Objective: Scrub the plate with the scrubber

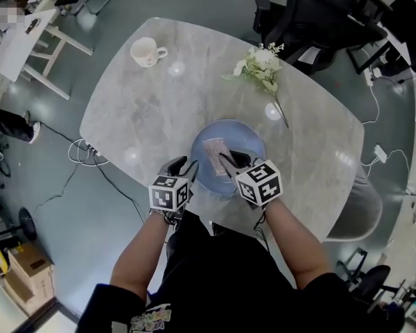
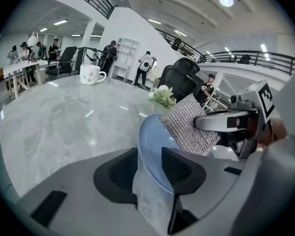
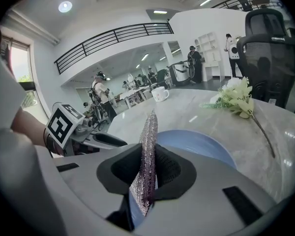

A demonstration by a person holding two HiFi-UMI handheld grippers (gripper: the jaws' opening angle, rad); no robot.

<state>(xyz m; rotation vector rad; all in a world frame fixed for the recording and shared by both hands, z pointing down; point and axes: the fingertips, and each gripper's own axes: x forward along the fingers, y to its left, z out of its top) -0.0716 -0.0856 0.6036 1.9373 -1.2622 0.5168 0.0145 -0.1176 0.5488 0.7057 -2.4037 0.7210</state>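
Grey marble bench (image 1: 125, 116) in an open office hall. At its near edge lies the blue plate (image 1: 253, 144); the left tongs (image 1: 182, 168) stand wide, the plate's rim between them, ungripped. Over the plate, the right tongs (image 1: 230, 164) clamp the silver mesh scrubber (image 1: 215, 156). Farther back: white mug (image 1: 145, 51), flower sprig (image 1: 260, 66).

Grey left gripper (image 1: 183, 166) and right gripper (image 1: 230, 162) bear black-and-white marker cubes (image 1: 259, 182); black clothing (image 1: 215, 276).

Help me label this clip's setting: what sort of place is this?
Probably an open-plan office or workshop hall, not a kitchen: black office chairs beside the marble-look table, an upper walkway railing, and people standing in the background.
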